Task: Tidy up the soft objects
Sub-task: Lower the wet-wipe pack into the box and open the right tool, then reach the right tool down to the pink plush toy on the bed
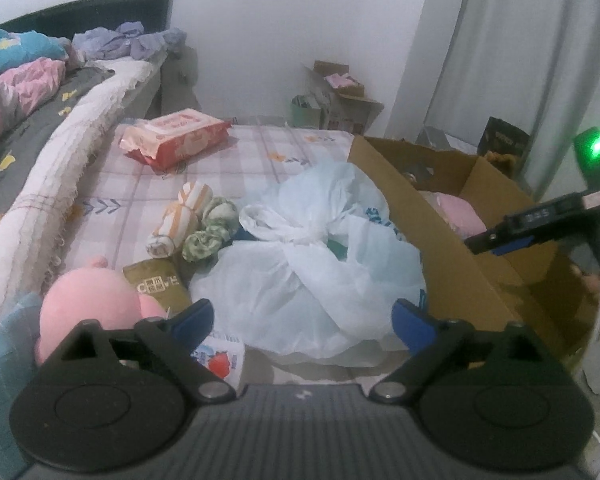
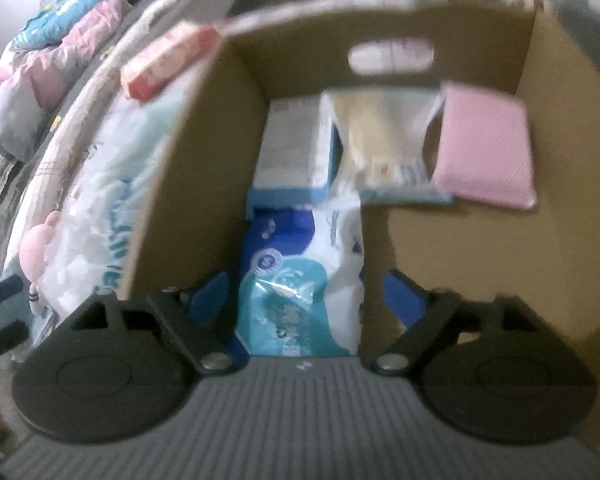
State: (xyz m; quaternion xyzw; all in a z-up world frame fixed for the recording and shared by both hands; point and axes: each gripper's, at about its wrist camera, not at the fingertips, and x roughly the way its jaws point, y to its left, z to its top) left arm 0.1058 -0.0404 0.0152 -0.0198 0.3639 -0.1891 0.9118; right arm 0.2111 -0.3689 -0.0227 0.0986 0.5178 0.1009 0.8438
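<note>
My left gripper (image 1: 302,316) stands open just in front of a knotted white plastic bag (image 1: 312,260) on the checked mat; its pads do not press on the bag. To its left lie a pink plush toy (image 1: 88,300), a brown packet (image 1: 156,284), striped rolled towels (image 1: 180,216) and green rolled socks (image 1: 212,228). My right gripper (image 2: 306,292) hangs open over the cardboard box (image 2: 560,120). A blue-and-white tissue pack (image 2: 300,248) lies between its fingers, with a gap on each side. A pink pad (image 2: 488,148), a beige packet (image 2: 380,136) and a white carton (image 2: 296,148) also lie in the box.
A red wet-wipe pack (image 1: 176,136) lies at the mat's far end. The bed (image 1: 40,128) with crumpled bedding runs along the left. Small boxes (image 1: 340,100) stand by the far wall and a curtain (image 1: 520,60) hangs at the right. The right wrist view is blurred.
</note>
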